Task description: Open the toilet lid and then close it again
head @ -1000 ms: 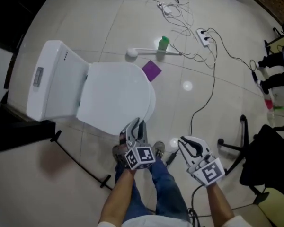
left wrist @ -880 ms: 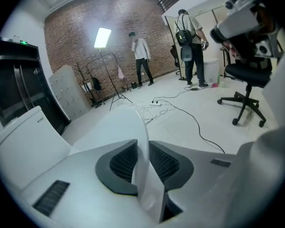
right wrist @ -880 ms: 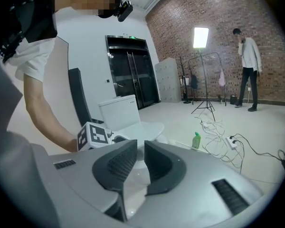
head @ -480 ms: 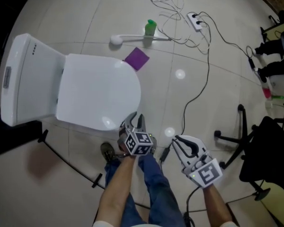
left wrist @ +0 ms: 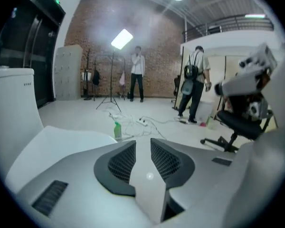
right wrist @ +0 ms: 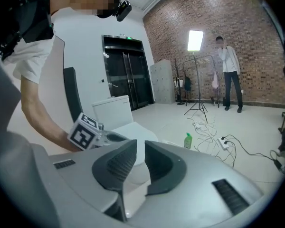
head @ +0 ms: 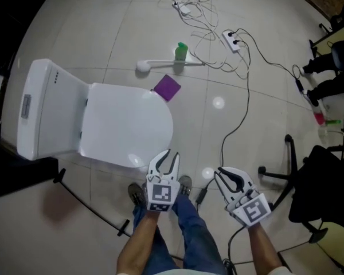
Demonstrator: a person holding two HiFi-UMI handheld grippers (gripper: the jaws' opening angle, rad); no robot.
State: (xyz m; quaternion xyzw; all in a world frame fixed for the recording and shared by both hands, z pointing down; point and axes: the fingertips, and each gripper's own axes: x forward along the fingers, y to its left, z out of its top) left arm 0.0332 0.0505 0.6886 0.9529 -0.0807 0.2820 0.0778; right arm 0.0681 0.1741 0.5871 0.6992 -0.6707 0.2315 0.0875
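The white toilet stands at the left of the head view with its lid (head: 126, 128) down flat and its tank (head: 43, 110) at the far left. My left gripper (head: 168, 154) hovers just in front of the lid's front rim, apart from it. Its jaws have just been opening and hold nothing. In the left gripper view (left wrist: 139, 144) bare floor shows through the gap, with the lid (left wrist: 61, 141) low at the left. My right gripper (head: 222, 173) hangs over the floor to the right, jaws narrowly apart and empty (right wrist: 137, 146). The toilet (right wrist: 128, 127) is ahead of it.
Beyond the toilet lie a purple cloth (head: 167, 87), a white brush (head: 160, 63) and a green bottle (head: 182, 51). A power strip (head: 232, 39) with cables trails across the tiles. A black office chair (head: 309, 176) stands at the right. People stand far off.
The left gripper has rolled until its marker cube faces up and has drawn slightly back from the lid's rim. The lid stays down. The right gripper has barely shifted.
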